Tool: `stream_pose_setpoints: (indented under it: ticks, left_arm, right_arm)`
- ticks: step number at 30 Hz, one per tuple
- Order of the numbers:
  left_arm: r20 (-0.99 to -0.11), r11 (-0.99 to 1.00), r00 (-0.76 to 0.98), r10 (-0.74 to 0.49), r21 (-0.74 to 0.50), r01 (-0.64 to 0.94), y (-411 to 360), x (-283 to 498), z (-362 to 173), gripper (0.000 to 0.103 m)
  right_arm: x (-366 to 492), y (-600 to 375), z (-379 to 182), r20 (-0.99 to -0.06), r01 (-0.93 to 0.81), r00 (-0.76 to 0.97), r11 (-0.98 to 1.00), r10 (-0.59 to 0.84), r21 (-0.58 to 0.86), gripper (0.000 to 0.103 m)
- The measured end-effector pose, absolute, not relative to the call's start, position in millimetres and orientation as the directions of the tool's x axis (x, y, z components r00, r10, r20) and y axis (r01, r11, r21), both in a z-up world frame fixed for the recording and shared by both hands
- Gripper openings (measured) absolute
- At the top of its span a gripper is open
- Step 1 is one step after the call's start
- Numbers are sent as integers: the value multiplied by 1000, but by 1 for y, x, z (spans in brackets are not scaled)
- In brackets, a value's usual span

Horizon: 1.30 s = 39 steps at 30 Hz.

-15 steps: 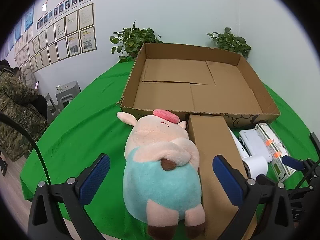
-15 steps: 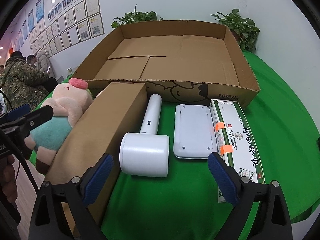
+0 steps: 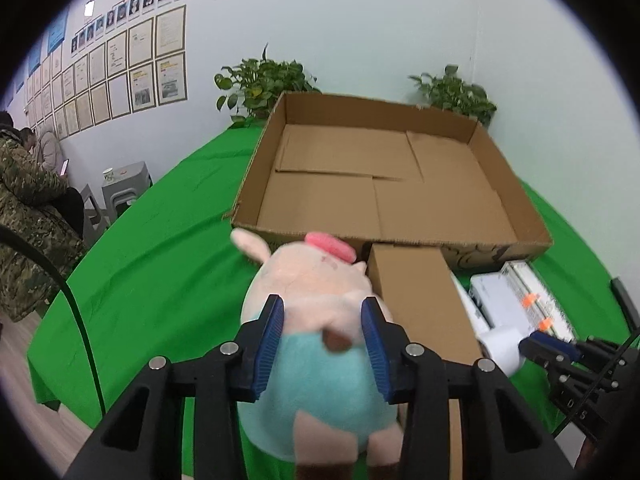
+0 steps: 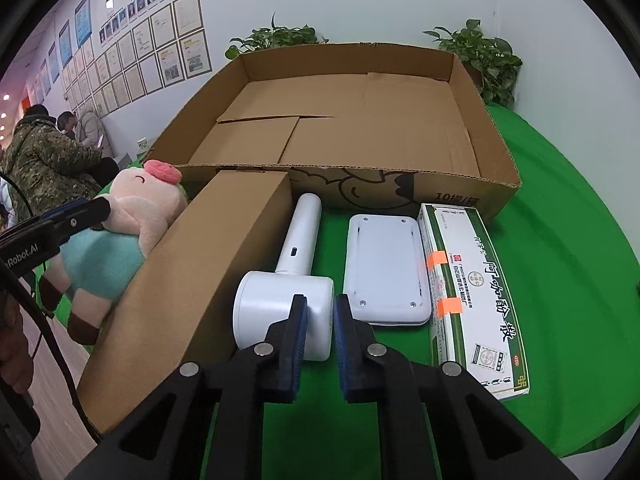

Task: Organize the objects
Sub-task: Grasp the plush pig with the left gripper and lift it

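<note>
Left wrist view: your left gripper [image 3: 322, 330] clamps the plush pig [image 3: 316, 316] (blue pads pressing its sides); your right gripper [image 4: 320, 334] is closed, empty, above the white dryer [image 4: 282, 312].

A: Plush pig [image 3: 320, 320]: soft fuzzy cloth, matt. Shallow tray box [image 4: 496, 184] and long carton [image 4: 192, 280]: plain brown cardboard, matt, slightly rough.

B: Noted. White handheld device [image 4: 288, 304] and flat white unit [image 4: 384, 264]: smooth plastic, faint sheen. Medicine box [image 4: 476, 296]: printed glossy card, orange tape. Surface [image 4: 560, 280]: green cloth, matt, creased. Claw pads [image 4: 298, 344]: blue ribbed rubber on matt black plastic.
</note>
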<state>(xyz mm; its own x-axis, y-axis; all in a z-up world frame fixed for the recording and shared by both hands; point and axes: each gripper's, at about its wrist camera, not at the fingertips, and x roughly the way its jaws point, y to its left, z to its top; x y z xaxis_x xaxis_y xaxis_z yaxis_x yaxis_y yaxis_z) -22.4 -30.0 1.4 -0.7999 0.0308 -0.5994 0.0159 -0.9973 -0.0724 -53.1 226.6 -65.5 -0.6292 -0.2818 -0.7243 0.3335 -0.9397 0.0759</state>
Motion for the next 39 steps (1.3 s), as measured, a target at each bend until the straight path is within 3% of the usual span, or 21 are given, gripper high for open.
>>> stream_pose_setpoints:
  ticks: [1, 2, 3, 4, 5, 7, 12, 21, 30, 35, 39]
  left_arm:
    - [-598, -997, -801, 33, -80, 18, -31, -23, 2, 66]
    - [-601, -997, -799, 23, -77, 30, -32, -24, 3, 91]
    - [-597, -996, -802, 3, -72, 50, -33, -24, 3, 93]
    - [-594, -996, -804, 1, -72, 53, -34, -23, 3, 93]
    - [-596, -996, -803, 9, -77, 46, -36, -24, 3, 93]
    - [-613, -994, -788, 51, -108, 20, -40, -26, 0, 93]
    - [-648, -982, -750, 129, -187, -8, -46, -30, -5, 93]
    - [-707, -958, -664, 244, -283, -50, -60, -31, -20, 93]
    - [-702, -921, -629, 333, -386, -57, -76, -35, -34, 93]
    - [-689, -909, -627, 364, -410, -77, -87, -30, -40, 73]
    - [-667, -892, -628, 402, -440, -103, -100, -20, -40, 68]
  right_arm:
    - [-55, 227, -65, -728, 328, -626, -941, -280, 80, 16]
    - [-54, 228, -65, -730, 328, -622, -941, -283, 85, 30]
    - [-55, 228, -65, -732, 330, -616, -939, -290, 95, 41]
    - [-55, 230, -64, -730, 329, -615, -938, -300, 108, 68]
    - [-55, 231, -62, -717, 332, -616, -933, -325, 137, 86]
    - [-54, 232, -61, -710, 336, -615, -929, -343, 158, 92]
    - [-56, 223, -60, -708, 371, -594, -911, -382, 181, 103]
    - [-50, 208, -57, -698, 479, -531, -850, -481, 221, 103]
    - [-42, 209, -30, -616, 607, -453, -729, -645, 317, 103]
    - [-46, 200, -9, -567, 643, -383, -652, -729, 403, 103]
    - [-52, 168, -1, -569, 670, -301, -594, -765, 445, 103]
